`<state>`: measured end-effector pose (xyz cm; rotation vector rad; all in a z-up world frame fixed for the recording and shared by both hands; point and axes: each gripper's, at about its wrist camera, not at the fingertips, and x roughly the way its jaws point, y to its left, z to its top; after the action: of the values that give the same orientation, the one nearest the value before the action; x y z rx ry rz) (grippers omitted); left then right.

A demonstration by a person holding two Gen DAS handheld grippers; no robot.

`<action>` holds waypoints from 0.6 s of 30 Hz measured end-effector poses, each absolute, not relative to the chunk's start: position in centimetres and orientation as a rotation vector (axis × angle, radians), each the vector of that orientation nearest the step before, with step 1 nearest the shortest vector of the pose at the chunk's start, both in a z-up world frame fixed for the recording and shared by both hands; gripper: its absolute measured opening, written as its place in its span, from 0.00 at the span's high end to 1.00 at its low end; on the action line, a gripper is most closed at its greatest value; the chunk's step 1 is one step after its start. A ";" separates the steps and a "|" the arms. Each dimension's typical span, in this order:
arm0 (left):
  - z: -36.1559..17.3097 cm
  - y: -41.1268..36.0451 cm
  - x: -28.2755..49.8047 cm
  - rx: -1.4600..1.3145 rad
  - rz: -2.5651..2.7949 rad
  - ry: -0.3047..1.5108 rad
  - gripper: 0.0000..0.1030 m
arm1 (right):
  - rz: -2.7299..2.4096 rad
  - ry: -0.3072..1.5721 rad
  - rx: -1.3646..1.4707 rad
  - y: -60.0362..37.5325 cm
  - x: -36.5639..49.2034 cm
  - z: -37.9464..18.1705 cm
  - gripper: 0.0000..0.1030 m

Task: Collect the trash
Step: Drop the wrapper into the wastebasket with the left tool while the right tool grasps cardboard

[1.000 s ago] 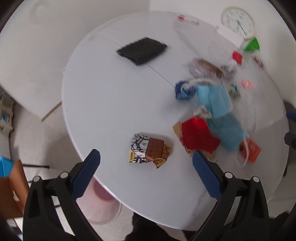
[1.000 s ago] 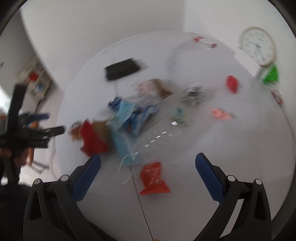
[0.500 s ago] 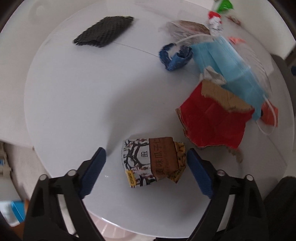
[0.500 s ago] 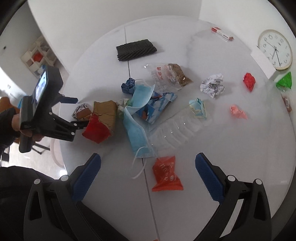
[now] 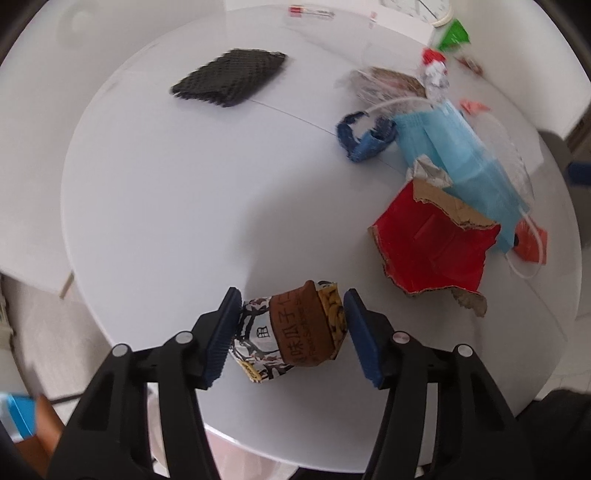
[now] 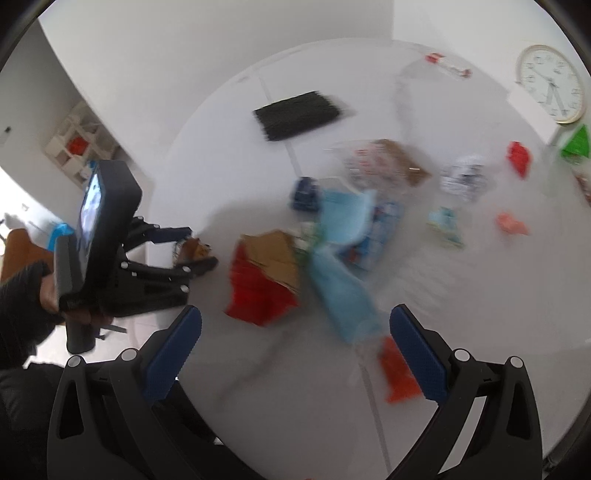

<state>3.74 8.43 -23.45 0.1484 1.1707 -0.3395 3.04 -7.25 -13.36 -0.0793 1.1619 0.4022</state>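
Observation:
My left gripper (image 5: pixel 291 325) is shut on a crumpled brown, black-and-white snack wrapper (image 5: pixel 291 332) at the near edge of the round white table (image 5: pixel 166 184); the wrapper bulges between the pads. The wrapper (image 6: pixel 192 251) and the left gripper (image 6: pixel 192 249) also show in the blurred right wrist view. My right gripper (image 6: pixel 295 350) is open and empty above the table's near side. Ahead lie a torn red cardboard piece (image 5: pixel 432 251), a blue face mask (image 5: pixel 454 162), a dark blue scrap (image 5: pixel 365 140) and an orange-red packet (image 6: pixel 399 373).
A black mesh pad (image 5: pixel 229 79) lies at the table's far side. Small crumpled scraps, a clear snack bag (image 5: pixel 384 83) and a green piece (image 5: pixel 454 35) lie at the far right. A wall clock (image 6: pixel 552 83) leans beyond. A pinkish bin (image 5: pixel 155 424) sits below the table edge.
My left gripper has closed its jaws onto the snack wrapper, which now bulges up between the pads. The right gripper's view has shifted and blurred; its jaws stay open.

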 end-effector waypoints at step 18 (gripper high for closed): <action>-22.3 23.3 -7.4 -0.133 -0.006 1.191 0.46 | 0.450 1.186 -0.405 -0.1 4.8 -21.4 0.54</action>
<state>-7.35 23.28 -22.33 -0.1331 1.1910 -0.0057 4.75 -0.08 -21.37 -0.4049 1.1859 0.4497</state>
